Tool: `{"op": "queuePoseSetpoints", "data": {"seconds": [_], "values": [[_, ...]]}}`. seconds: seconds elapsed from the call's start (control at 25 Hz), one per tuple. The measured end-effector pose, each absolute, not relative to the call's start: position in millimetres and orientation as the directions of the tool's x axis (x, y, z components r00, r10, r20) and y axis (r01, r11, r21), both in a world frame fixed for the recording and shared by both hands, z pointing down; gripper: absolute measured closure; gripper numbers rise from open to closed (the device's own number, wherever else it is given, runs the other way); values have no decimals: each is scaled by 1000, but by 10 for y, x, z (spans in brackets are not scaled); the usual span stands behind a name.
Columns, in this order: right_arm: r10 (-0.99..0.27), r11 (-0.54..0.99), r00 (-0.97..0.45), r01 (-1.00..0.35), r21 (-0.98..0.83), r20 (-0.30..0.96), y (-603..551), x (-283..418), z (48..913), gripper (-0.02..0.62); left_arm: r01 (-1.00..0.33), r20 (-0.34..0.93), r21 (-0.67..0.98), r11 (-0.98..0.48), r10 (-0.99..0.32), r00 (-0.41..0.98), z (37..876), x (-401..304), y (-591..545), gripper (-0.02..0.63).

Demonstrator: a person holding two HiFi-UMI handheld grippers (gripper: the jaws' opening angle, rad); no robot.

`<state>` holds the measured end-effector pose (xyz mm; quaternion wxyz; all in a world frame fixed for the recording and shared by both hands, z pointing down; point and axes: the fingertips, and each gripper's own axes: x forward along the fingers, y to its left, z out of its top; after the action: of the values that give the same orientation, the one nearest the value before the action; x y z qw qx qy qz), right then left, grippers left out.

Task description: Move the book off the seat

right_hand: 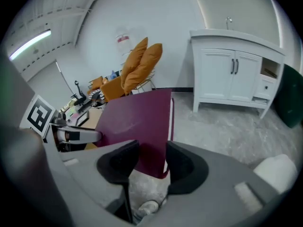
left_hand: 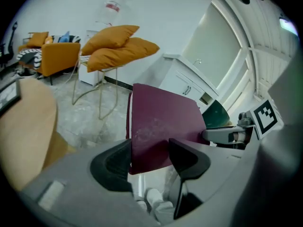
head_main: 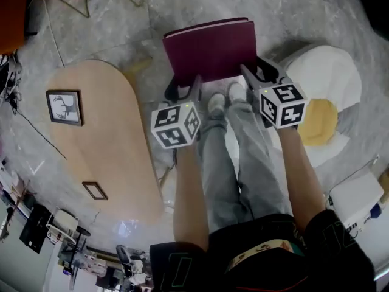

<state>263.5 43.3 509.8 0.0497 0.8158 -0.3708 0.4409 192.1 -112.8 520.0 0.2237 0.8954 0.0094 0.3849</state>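
Note:
A maroon book (head_main: pixel 209 47) hangs flat in the air over the marble floor, just ahead of the person's shoes (head_main: pixel 226 99). My left gripper (head_main: pixel 184 90) is shut on its near left corner, and my right gripper (head_main: pixel 257 75) is shut on its near right corner. In the left gripper view the book (left_hand: pixel 163 122) stands between the dark pads of the left gripper (left_hand: pixel 150 152), with the right gripper (left_hand: pixel 227 135) at its far edge. In the right gripper view the book (right_hand: pixel 137 122) sits in the right gripper (right_hand: pixel 151 157), and the left gripper (right_hand: pixel 75 135) shows beyond it.
A rounded wooden table (head_main: pixel 103 157) with a small framed picture (head_main: pixel 64 107) lies to the left. A white and yellow soft seat (head_main: pixel 325 90) is on the right. Orange cushions (left_hand: pixel 118 48) rest on a wire chair. A white cabinet (right_hand: pixel 232 74) stands by the wall.

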Motion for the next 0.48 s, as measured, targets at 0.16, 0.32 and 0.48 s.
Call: {"op": "queuePoseSetpoints", "data": {"seconds": [0.16, 0.32, 0.48], "values": [[-637, -592, 216, -752, -290, 740, -180, 2609, 5097, 420, -340, 702, 393, -854, 40, 711, 5105, 1631, -1610, 365], [-693, -438, 112, -850, -293, 712, -819, 2602, 5031, 420, -515, 681, 391, -763, -137, 720, 5051, 1369, -2053, 370], [-735, -282, 2, -910, -303, 678, -1370, 2572, 4942, 434, -625, 637, 421, -657, -276, 720, 5019, 1101, -2335, 370]]}}
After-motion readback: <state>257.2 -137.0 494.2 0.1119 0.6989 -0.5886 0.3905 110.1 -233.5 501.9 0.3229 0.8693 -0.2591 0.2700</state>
